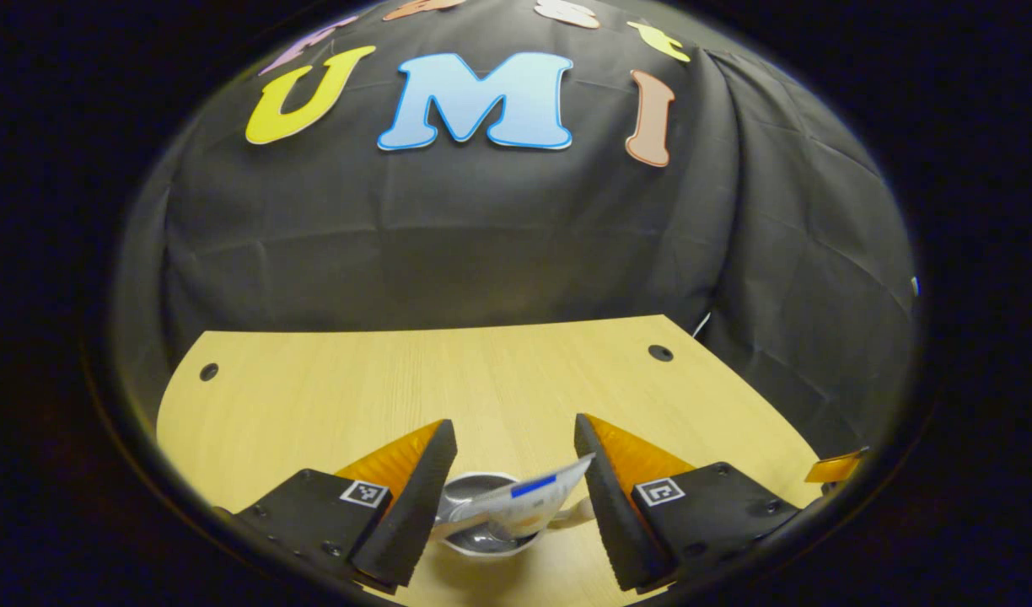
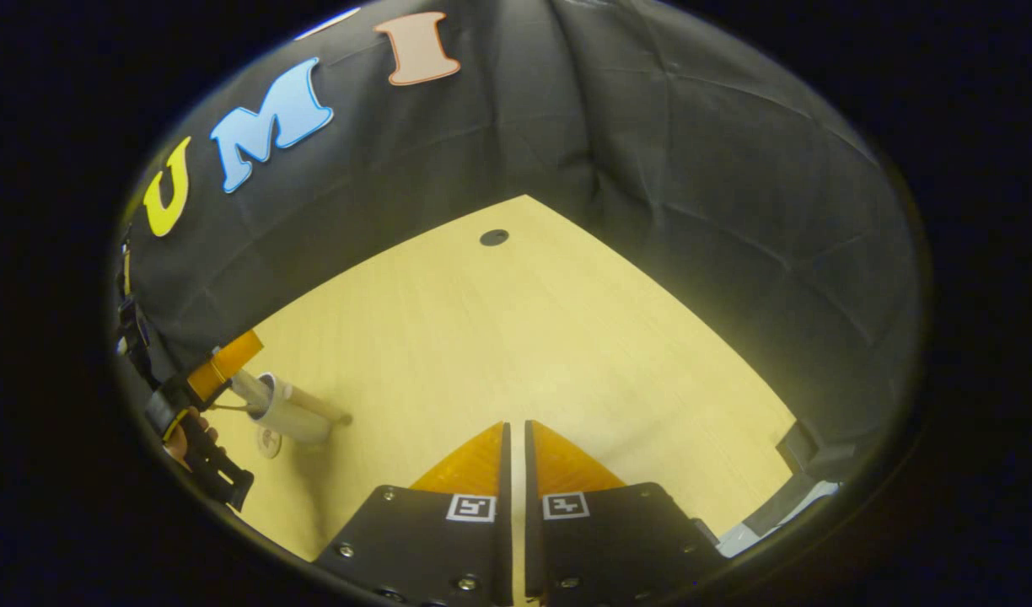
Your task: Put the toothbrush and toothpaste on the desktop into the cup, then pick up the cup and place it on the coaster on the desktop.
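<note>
While the left gripper (image 1: pixel 516 497) hangs over the cup (image 1: pixel 485 514) with its jaws spread and the toothpaste (image 1: pixel 516 499) lying slantwise across the rim between them, untouched as far as the low edge of the view lets one judge, the sensible course is probably to let the tube tip nose-down and settle inside before any lift. The cup looks like smooth pale metal, round-mouthed; the tube is flat, glossy and soft. On the pale wooden desktop (image 2: pixel 516 337) the right gripper (image 2: pixel 516 438) waits apart, its orange fingers pressed together on nothing.
</note>
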### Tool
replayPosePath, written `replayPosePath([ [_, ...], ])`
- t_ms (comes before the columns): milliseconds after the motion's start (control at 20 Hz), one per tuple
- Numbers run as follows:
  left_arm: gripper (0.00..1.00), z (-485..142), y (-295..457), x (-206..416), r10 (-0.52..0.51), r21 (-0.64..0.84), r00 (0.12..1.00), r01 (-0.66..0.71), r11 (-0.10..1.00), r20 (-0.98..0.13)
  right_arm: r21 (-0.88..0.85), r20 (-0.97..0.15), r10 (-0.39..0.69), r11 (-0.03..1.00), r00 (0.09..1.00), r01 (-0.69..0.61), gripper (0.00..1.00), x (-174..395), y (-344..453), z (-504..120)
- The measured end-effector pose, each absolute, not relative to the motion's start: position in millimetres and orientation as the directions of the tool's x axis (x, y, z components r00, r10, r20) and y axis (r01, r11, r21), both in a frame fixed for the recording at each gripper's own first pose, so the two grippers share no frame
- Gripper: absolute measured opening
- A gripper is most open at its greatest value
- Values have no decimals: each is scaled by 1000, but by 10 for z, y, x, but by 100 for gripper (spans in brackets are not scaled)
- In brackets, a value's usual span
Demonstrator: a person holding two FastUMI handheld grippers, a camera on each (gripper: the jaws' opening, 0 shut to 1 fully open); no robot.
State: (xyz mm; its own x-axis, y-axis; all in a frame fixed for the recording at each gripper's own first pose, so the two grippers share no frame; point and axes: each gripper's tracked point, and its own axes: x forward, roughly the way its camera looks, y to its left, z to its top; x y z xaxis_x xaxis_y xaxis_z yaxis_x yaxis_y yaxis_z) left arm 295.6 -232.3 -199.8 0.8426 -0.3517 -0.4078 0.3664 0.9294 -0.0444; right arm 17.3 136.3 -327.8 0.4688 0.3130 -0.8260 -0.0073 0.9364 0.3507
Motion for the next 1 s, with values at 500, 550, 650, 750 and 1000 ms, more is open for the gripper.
replayPosePath([
  [500,94,-1401,-2069,2543,-353,-29,877,364,931,-325,406,-789,435,899,433,-164,6,167,1774,-3151],
  [550,90,-1355,-2020,2491,-352,-30,880,362,932,-319,415,-783,453,891,427,-185,6,167,1831,-3135],
  [650,90,-1255,-1905,2379,-340,-31,888,348,937,-309,432,-770,492,871,406,-235,6,172,1989,-3096],
  [750,90,-1202,-1732,2293,-317,-28,898,324,946,-306,440,-758,528,847,382,-297,6,170,2135,-3065],
  [1000,94,-1147,-1134,2046,-229,-19,922,235,972,-312,434,-745,594,778,304,-455,7,212,2548,-3023],
])
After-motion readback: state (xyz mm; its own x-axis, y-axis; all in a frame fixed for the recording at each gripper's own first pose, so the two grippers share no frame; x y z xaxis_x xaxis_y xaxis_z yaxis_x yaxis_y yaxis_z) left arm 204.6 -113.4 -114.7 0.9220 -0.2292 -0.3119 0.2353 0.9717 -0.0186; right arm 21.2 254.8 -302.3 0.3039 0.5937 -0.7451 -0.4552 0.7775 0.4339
